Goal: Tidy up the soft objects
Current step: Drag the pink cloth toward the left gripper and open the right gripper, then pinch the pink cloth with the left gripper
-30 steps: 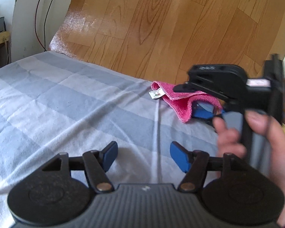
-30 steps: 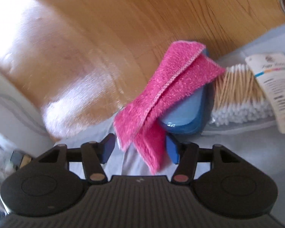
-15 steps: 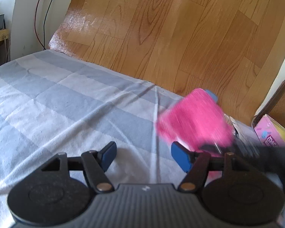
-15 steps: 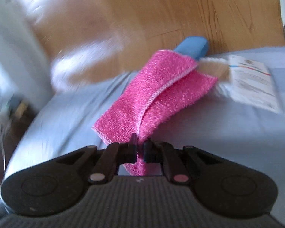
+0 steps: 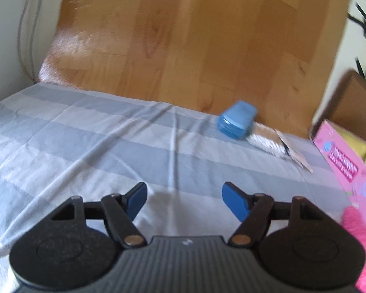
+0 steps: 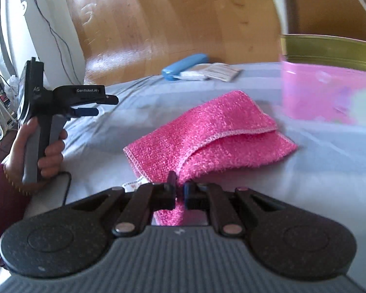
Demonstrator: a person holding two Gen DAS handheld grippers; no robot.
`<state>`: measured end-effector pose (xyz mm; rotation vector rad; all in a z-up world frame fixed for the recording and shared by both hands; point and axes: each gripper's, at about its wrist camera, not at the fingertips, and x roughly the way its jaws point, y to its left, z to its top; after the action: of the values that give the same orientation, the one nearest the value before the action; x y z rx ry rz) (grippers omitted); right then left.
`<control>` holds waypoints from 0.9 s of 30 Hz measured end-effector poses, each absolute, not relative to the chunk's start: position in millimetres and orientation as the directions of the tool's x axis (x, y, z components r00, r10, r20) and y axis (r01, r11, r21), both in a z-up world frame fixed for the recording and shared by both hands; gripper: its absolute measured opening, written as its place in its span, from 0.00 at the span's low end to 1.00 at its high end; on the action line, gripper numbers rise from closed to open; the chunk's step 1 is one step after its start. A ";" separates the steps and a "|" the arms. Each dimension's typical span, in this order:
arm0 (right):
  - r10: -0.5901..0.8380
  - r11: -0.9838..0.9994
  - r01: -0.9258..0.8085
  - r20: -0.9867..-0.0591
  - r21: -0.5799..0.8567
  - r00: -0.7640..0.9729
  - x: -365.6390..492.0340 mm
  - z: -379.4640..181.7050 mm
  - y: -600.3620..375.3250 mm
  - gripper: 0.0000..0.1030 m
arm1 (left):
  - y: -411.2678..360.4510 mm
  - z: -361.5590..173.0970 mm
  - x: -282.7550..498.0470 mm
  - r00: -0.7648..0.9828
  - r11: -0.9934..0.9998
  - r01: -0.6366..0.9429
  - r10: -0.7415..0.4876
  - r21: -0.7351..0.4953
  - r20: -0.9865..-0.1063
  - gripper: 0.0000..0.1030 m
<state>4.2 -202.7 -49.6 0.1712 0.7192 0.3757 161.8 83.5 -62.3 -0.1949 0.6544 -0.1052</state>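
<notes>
A folded pink cloth [image 6: 207, 134] lies on the grey striped bedsheet [image 5: 85, 146], its near corner pinched tight in the closed right gripper [image 6: 179, 193]. The left gripper [image 5: 183, 195], at nine o'clock from the cloth in the right wrist view, has just been opening its jaws, which stand apart on nothing. A blue case [image 6: 184, 66] rests at twelve o'clock, a pink box [image 6: 329, 92] at two. The cloth looks light, limp and fuzzy, likely to sag and unfold; a second hold on the far stitched edge would steady it.
</notes>
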 end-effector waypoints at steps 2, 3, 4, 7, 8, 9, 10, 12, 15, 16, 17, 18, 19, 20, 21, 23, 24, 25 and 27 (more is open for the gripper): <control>0.379 0.925 -0.260 -0.604 0.277 0.701 -9.5 -48.3 -214.7 0.08 | 72.4 -63.2 159.0 0.768 0.978 0.059 -0.172 -0.199 -0.618 0.68; 0.375 0.926 -0.254 -0.601 0.280 0.706 -15.0 -50.7 -219.9 0.09 | 65.7 -62.8 155.4 0.760 0.978 0.074 -0.181 -0.193 -0.625 0.68; 0.371 0.927 -0.248 -0.597 0.280 0.711 -19.2 -51.2 -224.1 0.09 | 58.1 -61.8 149.6 0.757 0.977 0.089 -0.191 -0.192 -0.625 0.68; 0.364 0.930 -0.247 -0.588 0.272 0.723 -22.0 -51.6 -230.6 0.15 | 34.8 -59.1 131.6 0.723 0.953 0.168 -0.292 -0.251 -0.626 0.68; 0.364 0.930 -0.249 -0.588 0.269 0.723 -22.9 -52.5 -232.4 0.18 | 26.7 -57.8 125.5 0.715 0.948 0.193 -0.314 -0.255 -0.624 0.68; 0.354 0.934 -0.242 -0.588 0.264 0.727 -22.6 -54.2 -234.5 0.30 | 16.8 -55.5 118.9 0.709 0.945 0.218 -0.326 -0.245 -0.626 0.68; 0.340 0.939 -0.230 -0.588 0.256 0.734 -24.1 -54.3 -237.6 0.45 | 8.9 -52.9 113.8 0.701 0.940 0.245 -0.341 -0.238 -0.626 0.68; 0.311 0.948 -0.201 -0.592 0.245 0.743 -21.3 -54.5 -242.3 0.60 | -2.4 -47.0 105.5 0.675 0.919 0.303 -0.393 -0.251 -0.624 0.68; 0.231 0.970 -0.148 -0.559 0.191 0.796 -29.4 -48.5 -254.1 0.75 | -15.7 -39.2 100.4 0.619 0.877 0.380 -0.477 -0.293 -0.625 0.72; 0.205 0.977 -0.138 -0.542 0.163 0.815 -37.1 -46.8 -259.6 0.79 | -21.4 -37.8 99.8 0.599 0.864 0.402 -0.499 -0.304 -0.626 0.75; 0.187 0.981 -0.131 -0.527 0.142 0.829 -42.4 -46.0 -264.0 0.81 | -28.8 -37.4 99.1 0.586 0.856 0.417 -0.511 -0.306 -0.630 0.76; 0.180 0.983 -0.130 -0.517 0.131 0.837 -44.7 -45.5 -265.9 0.84 | -36.3 -37.0 98.3 0.574 0.850 0.431 -0.517 -0.303 -0.634 0.76; 0.184 0.982 -0.137 -0.511 0.128 0.839 -46.8 -45.6 -268.2 0.85 | -44.0 -36.8 98.0 0.563 0.845 0.444 -0.522 -0.298 -0.641 0.76; 0.192 0.981 -0.147 -0.510 0.128 0.839 -48.6 -46.0 -268.9 0.85 | -51.1 -37.1 96.8 0.553 0.840 0.457 -0.526 -0.293 -0.646 0.76; 0.200 0.980 -0.159 -0.510 0.123 0.836 -49.2 -46.9 -268.0 0.86 | -59.1 -37.8 96.5 0.538 0.834 0.471 -0.531 -0.289 -0.655 0.76; 0.206 0.978 -0.183 -0.517 0.096 0.831 -47.2 -49.5 -264.3 0.87 | -72.6 -39.9 93.7 0.513 0.823 0.492 -0.538 -0.284 -0.670 0.76; 0.206 0.978 -0.194 -0.525 0.079 0.826 -44.0 -50.9 -261.4 0.87 | -79.9 -41.4 92.0 0.497 0.815 0.506 -0.542 -0.282 -0.677 0.76; 0.205 0.977 -0.202 -0.533 0.065 0.821 -42.3 -51.6 -259.3 0.87 | -85.2 -43.0 89.6 0.484 0.809 0.518 -0.546 -0.280 -0.683 0.76; 0.210 0.974 -0.221 -0.547 0.046 0.811 -37.6 -51.9 -255.7 0.87 | -94.4 -47.9 85.1 0.455 0.794 0.536 -0.557 -0.286 -0.695 0.69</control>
<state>-37.6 -255.7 -51.9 -0.0203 0.5815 0.2304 85.1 -94.4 -47.9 -0.0270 0.8679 -0.6742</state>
